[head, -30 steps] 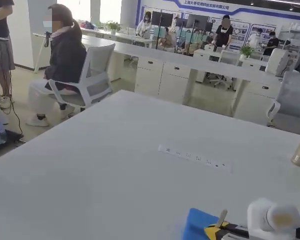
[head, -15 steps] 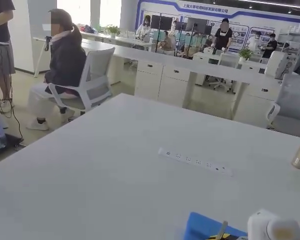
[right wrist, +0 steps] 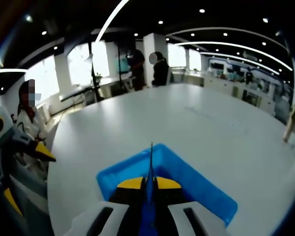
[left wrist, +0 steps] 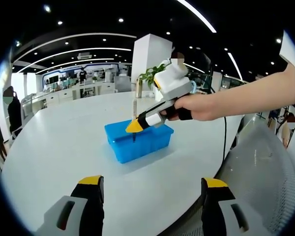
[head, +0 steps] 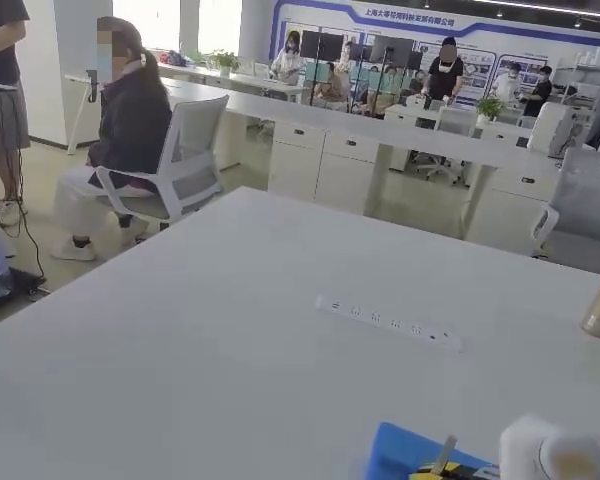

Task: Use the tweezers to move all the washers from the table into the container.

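Now the right gripper, held in a hand, is clamped on the tweezers. Their tip points down into the blue container on the white table. At the table's near edge the left gripper hovers short of the container, jaws wide apart, holding nothing.

Only lettering I can spot is a line of Chinese characters on the blue-edged wall banner at the back, looks like it starts 上海 and ends 有限公司. Middle bit's too blurry, and the posters under it are unreadable.
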Tool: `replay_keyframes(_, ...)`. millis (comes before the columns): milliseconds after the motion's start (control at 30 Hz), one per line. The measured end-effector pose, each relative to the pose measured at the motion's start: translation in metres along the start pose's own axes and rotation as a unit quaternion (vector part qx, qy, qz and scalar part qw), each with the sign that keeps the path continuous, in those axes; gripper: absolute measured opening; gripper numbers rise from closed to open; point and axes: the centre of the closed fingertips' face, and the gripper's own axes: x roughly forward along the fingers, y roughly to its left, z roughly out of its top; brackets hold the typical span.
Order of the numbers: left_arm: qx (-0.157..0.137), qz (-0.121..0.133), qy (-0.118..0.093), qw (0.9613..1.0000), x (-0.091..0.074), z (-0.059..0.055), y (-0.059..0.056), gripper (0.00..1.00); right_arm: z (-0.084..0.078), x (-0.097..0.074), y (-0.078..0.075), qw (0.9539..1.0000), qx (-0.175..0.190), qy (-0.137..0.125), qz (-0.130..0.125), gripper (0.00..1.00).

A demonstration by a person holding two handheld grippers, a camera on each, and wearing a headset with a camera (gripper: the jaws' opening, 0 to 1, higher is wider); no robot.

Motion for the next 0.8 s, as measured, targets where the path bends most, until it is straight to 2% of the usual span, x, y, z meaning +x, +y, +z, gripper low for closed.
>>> replay_keyframes(200,0.001,0.0,0.0,1.0,0.0,0.0,0.0,0.82,0.014,-0.007,-0.002,0.9997,-0.003,-0.024,-0.007,0.04)
replay_keyframes(467,0.001,-0.005,-0.003,1.0,0.0,0.001,-0.002,0.81,0.035,-0.028,0.002,0.9984,-0.005,-0.056,-0.011,0.04)
replay_keyframes(667,0.002,-0.007,-0.006,1.0,0.0,0.002,-0.003,0.78,0.043,-0.045,0.008,0.9968,-0.002,-0.078,-0.013,0.04)
replay_keyframes(733,0.002,-0.011,-0.005,0.9999,0.0,0.002,-0.004,0.78,0.043,-0.055,0.013,0.9957,0.005,-0.091,-0.014,0.04)
replay_keyframes(800,0.003,-0.014,-0.003,0.9999,0.0,0.001,-0.005,0.77,0.041,-0.06,0.015,0.9955,0.005,-0.093,-0.014,0.04)
